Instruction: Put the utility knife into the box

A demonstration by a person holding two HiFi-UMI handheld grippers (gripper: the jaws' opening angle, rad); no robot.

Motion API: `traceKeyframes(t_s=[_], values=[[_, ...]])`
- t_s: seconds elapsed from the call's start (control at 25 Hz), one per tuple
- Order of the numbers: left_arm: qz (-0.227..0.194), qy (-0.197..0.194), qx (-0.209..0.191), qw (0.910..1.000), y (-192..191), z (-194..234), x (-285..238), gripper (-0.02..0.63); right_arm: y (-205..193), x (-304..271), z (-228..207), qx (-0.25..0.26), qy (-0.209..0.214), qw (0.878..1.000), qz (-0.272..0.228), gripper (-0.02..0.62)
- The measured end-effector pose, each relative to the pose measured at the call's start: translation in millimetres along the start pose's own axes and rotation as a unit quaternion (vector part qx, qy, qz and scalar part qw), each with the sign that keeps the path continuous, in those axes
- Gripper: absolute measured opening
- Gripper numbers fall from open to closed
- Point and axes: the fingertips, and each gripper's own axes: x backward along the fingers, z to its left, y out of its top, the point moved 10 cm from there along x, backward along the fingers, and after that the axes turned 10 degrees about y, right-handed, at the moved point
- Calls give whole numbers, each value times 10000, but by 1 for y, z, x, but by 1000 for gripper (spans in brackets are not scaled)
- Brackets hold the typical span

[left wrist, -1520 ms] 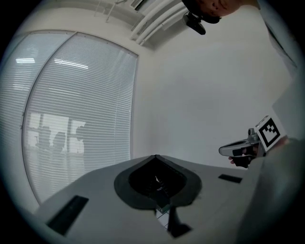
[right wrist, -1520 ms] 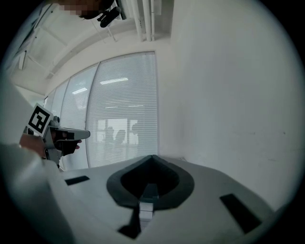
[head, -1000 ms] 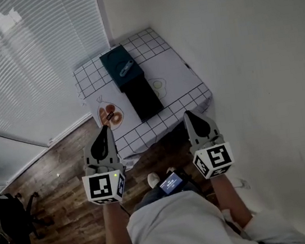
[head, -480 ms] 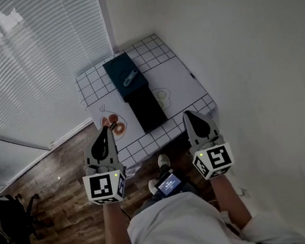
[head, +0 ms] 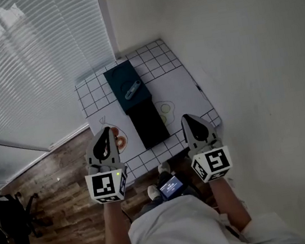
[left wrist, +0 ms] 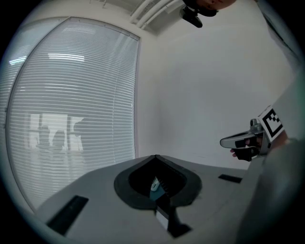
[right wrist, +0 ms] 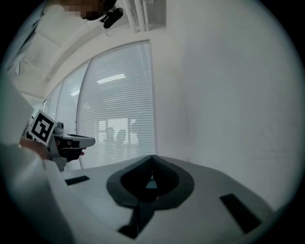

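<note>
The slim grey knife point(head: 132, 88) lies, apparently inside, the rectangular teal box point(head: 119, 79) near the checked table's point(head: 183, 82) far edge. It is well ahead of the left gripper point(head: 106, 130) and the right gripper point(head: 187, 117), whose jaws are closed and empty.

Head view: the utility knife point(head: 132, 88) is too small to tell whether it lies in or on the teal box point(head: 119, 78). The left gripper point(head: 107, 131) covers part of an orange drawing on the table point(head: 184, 88). A dark chair point(head: 8, 218) is cut off at the left edge.
</note>
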Motion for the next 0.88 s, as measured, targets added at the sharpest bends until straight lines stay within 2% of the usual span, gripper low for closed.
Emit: traceKeyframes(t_s=[0.16, 0.56, 0.88], values=[[156, 37, -144, 9998, -6, -4, -31, 6, -5, -21, -21, -59, 104, 9999, 100, 8], [460, 93, -163, 9988, -18, -4, -72, 8, -12, -60, -45, -169, 420, 9985, 312, 8], [482, -179, -259, 9983, -29, 2, -110, 6, -21, -85, -51, -223, 315, 9981, 471, 6]])
